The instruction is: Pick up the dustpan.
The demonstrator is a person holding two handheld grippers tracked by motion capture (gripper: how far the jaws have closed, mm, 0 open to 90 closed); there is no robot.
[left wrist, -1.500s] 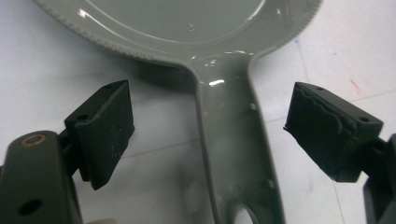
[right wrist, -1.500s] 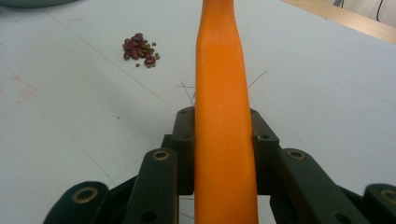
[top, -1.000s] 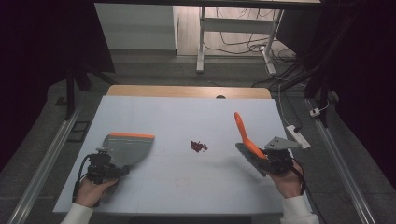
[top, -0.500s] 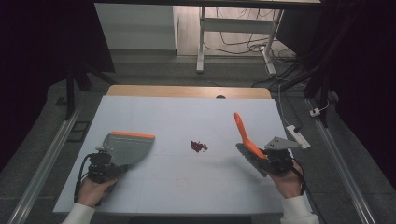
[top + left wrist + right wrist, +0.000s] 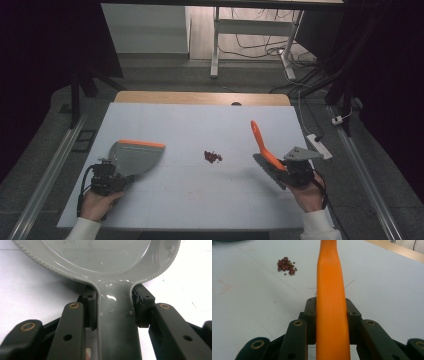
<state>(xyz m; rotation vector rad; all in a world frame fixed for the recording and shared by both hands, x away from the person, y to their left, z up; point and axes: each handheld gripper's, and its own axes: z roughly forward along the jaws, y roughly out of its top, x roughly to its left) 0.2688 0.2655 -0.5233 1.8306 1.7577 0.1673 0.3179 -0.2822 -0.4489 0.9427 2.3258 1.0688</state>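
My left fingers (image 5: 113,312) hold the grey dustpan (image 5: 134,156) near the table's (image 5: 200,120) left edge, my right fingers (image 5: 331,322) the orange brush (image 5: 263,147) near its right edge.

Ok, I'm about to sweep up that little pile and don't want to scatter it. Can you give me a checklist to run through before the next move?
1. Left tool shut on the dustpan handle: ok, jaws clamp both sides in the left gripper view.
2. Right tool shut on the brush handle: ok.
3. Beans in one tight pile on the table: ok.
4. Dustpan's orange lip facing the beans: not ok, it points toward the far edge.
5. Brush bristles touching the table: cannot tell.
6. Path between brush and beans unobstructed: ok.
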